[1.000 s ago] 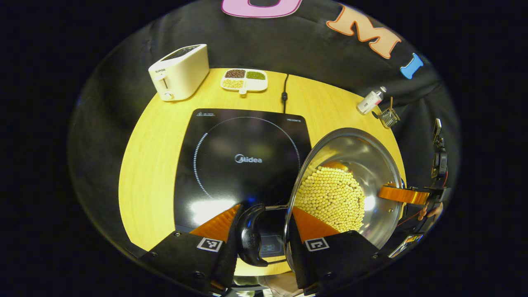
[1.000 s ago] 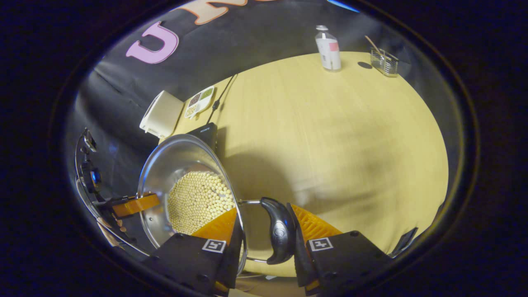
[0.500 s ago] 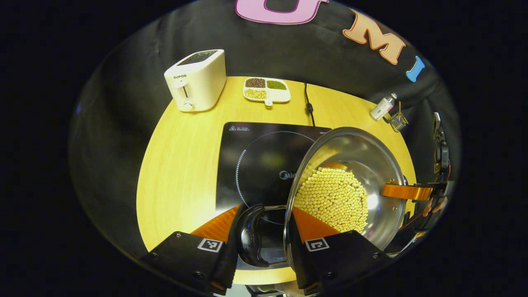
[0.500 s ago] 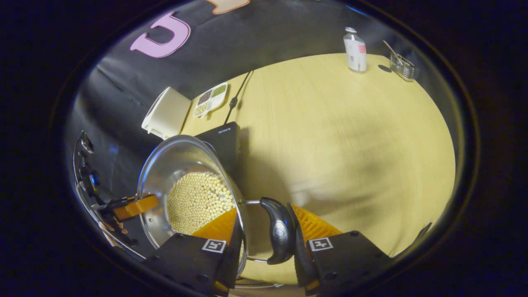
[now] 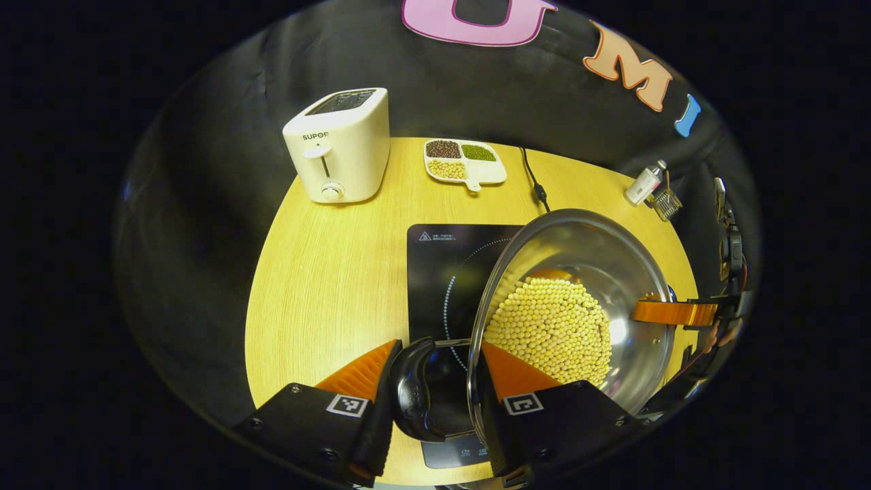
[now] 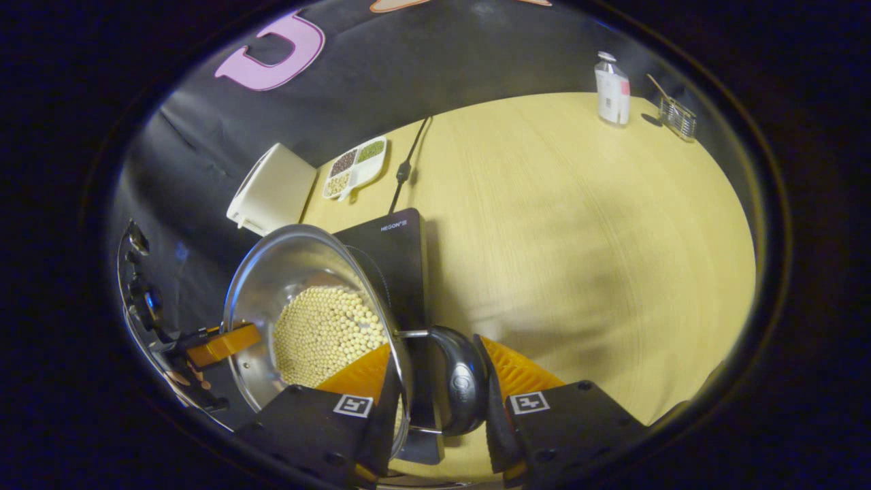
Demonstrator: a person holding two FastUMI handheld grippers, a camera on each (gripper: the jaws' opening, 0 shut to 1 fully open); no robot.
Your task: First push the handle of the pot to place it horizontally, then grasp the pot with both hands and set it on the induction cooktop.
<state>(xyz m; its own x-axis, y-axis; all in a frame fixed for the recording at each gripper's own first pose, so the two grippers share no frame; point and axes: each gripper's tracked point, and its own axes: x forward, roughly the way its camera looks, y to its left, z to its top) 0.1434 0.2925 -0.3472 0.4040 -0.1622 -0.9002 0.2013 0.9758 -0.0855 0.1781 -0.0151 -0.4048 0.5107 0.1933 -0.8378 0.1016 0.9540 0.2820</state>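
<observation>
Shiny steel pot (image 5: 578,299) w/ beans is up in the air over the cooktop (image 5: 442,272), near the desk's front edge. Our left gripper (image 5: 435,391) & right gripper (image 6: 435,391) each pinch a black handle. Next we should centre it & go down slow.

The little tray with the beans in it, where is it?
In the left gripper view the divided tray sits at the far edge of the table, between the toaster on its left and the black cord on its right, beyond the cooktop.
</observation>
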